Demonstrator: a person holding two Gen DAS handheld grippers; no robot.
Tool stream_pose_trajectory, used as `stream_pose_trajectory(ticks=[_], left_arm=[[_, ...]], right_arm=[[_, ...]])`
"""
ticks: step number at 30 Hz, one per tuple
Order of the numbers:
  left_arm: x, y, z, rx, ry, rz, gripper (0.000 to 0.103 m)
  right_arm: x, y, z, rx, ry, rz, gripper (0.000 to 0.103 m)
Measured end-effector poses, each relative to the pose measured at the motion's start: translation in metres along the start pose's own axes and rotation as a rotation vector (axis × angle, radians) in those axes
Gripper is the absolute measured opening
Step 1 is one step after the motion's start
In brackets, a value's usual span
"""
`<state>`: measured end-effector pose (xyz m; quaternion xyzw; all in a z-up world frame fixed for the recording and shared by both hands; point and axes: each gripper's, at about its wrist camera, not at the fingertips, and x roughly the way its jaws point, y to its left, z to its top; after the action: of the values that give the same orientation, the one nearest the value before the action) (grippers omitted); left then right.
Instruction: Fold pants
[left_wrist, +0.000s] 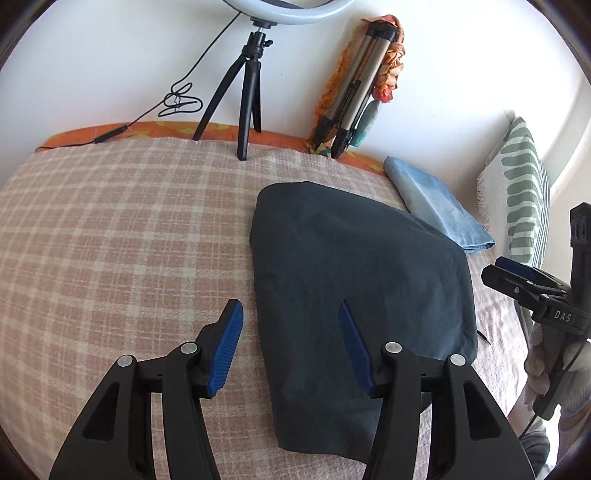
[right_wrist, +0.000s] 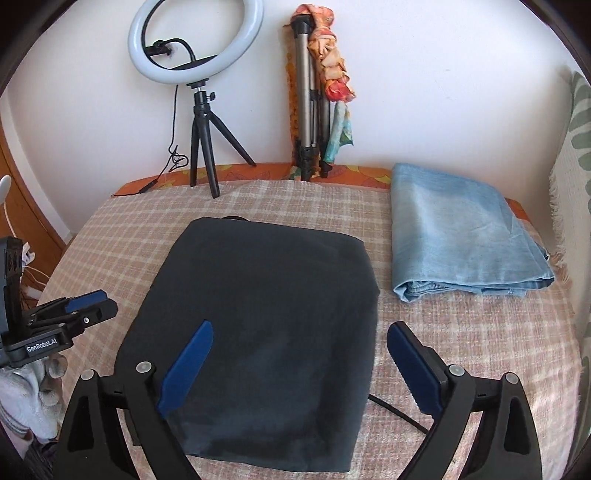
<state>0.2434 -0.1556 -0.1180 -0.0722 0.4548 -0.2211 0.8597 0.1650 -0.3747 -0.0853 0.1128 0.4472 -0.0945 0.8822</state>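
Pants (right_wrist: 258, 314) sit folded into a compact dark rectangle mid-bed on the plaid blanket (left_wrist: 110, 221), edges squared, so the fold looks done, I'd judge. Your left gripper (left_wrist: 291, 325) hangs over the near left edge, jaws apart, nothing between the pads; one finger over blanket, the other over cloth. Your right gripper (right_wrist: 299, 350) has jaws spread wide across the near right edge, also empty. Both clear of the fabric, likely so it stays flat. Folded jeans (right_wrist: 465, 236) lie just beside, to the right: probably the finished pile. Ring light (right_wrist: 195, 40) stands at the far edge, out of reach.
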Motion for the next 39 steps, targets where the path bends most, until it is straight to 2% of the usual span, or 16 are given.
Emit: stream_pose_trajectory(ticks=[3,6,8,12,16,18,23,26,30,32,33,34,35,36,38,39], left_arm=[[0.014,0.004,0.001,-0.005,0.028,0.011,0.053],[0.031,0.002,0.006,0.018,0.060,0.015,0.053],[0.043,0.005,0.010,0.007,0.086,0.010,0.059],[0.061,0.018,0.014,-0.041,0.111,0.001,0.060],[0.072,0.025,0.020,-0.075,0.109,-0.024,0.060],[0.075,0.021,0.025,-0.058,0.106,-0.025,0.060],[0.084,0.016,0.032,-0.040,0.101,-0.034,0.060],[0.089,0.016,0.034,-0.036,0.085,-0.049,0.061],[0.091,0.012,0.034,-0.016,0.070,-0.066,0.061],[0.093,0.009,0.033,0.007,0.059,-0.068,0.061],[0.095,0.006,0.033,0.016,0.050,-0.062,0.060],[0.096,0.004,0.034,0.020,0.049,-0.065,0.046],[0.099,0.002,0.035,0.018,0.054,-0.067,0.039],[0.101,0.000,0.036,0.015,0.056,-0.060,0.037],[0.103,-0.002,0.038,0.005,0.065,-0.047,0.020],[0.102,-0.002,0.038,-0.002,0.064,-0.035,0.019]], right_arm=[[0.024,-0.032,0.002,0.045,0.055,-0.002,0.103],[0.046,-0.062,-0.002,0.132,0.094,0.053,0.103],[0.062,-0.076,-0.007,0.170,0.122,0.095,0.103],[0.088,-0.097,-0.016,0.258,0.158,0.264,0.103],[0.093,-0.101,-0.005,0.277,0.117,0.340,0.103],[0.100,-0.099,-0.003,0.291,0.138,0.365,0.102],[0.101,-0.085,-0.005,0.235,0.151,0.400,0.099],[0.098,-0.074,-0.009,0.158,0.156,0.395,0.098],[0.099,-0.062,-0.015,0.125,0.174,0.489,0.082],[0.101,-0.058,-0.014,0.119,0.152,0.485,0.079],[0.103,-0.057,-0.013,0.123,0.150,0.496,0.068],[0.106,-0.057,-0.012,0.141,0.155,0.516,0.063],[0.108,-0.057,-0.012,0.165,0.154,0.534,0.053],[0.111,-0.055,-0.012,0.179,0.165,0.561,0.042],[0.110,-0.047,-0.011,0.167,0.160,0.543,0.036],[0.106,-0.042,-0.009,0.140,0.150,0.517,0.031]])
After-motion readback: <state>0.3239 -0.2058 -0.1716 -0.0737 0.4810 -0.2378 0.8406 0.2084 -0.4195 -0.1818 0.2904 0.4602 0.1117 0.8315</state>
